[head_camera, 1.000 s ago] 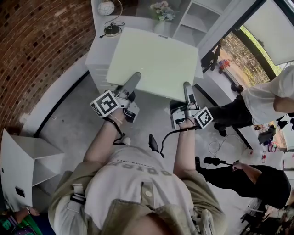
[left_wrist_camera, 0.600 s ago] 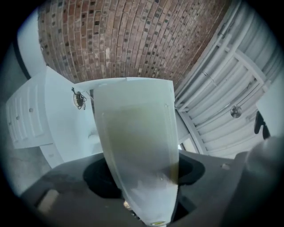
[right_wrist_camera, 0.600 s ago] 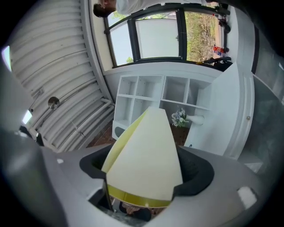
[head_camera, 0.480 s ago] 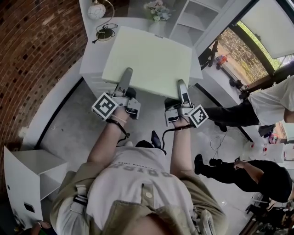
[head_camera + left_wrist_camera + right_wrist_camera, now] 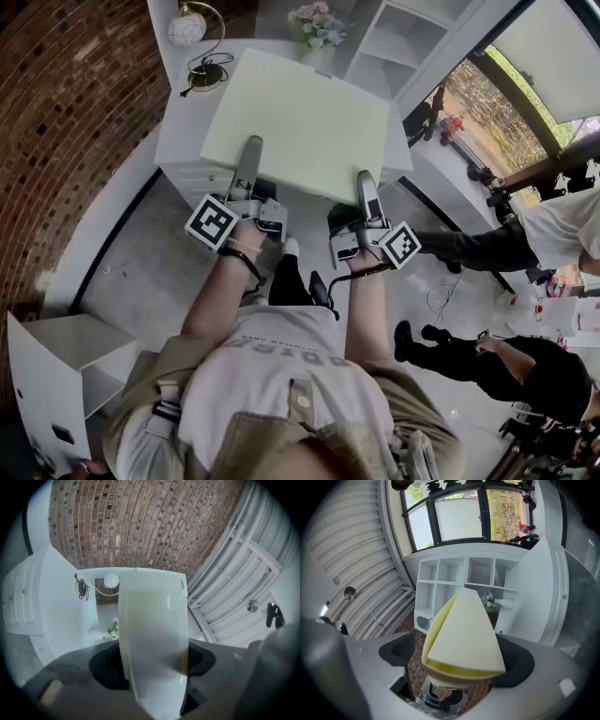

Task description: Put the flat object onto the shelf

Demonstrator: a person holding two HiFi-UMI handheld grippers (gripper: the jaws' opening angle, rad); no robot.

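The flat board [image 5: 300, 117] is a plain pale yellow-green, with a stronger yellow along its edge in the right gripper view. The cabinet [image 5: 178, 136] under it and the cubby shelf [image 5: 403, 45] are white. The brick wall [image 5: 66, 112] is red-brown, mottled with darker bricks. The floor [image 5: 150, 272] is grey. The lamp [image 5: 185, 28] has a white globe. The flowers [image 5: 317, 17] are pale pink and white.

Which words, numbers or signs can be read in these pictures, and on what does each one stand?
On the shirt: one printed line, too blurred to read.
On the marker cubes: black-and-white square patterns, no letters.
On the flat panel: no print shows.
Nothing else is readable.
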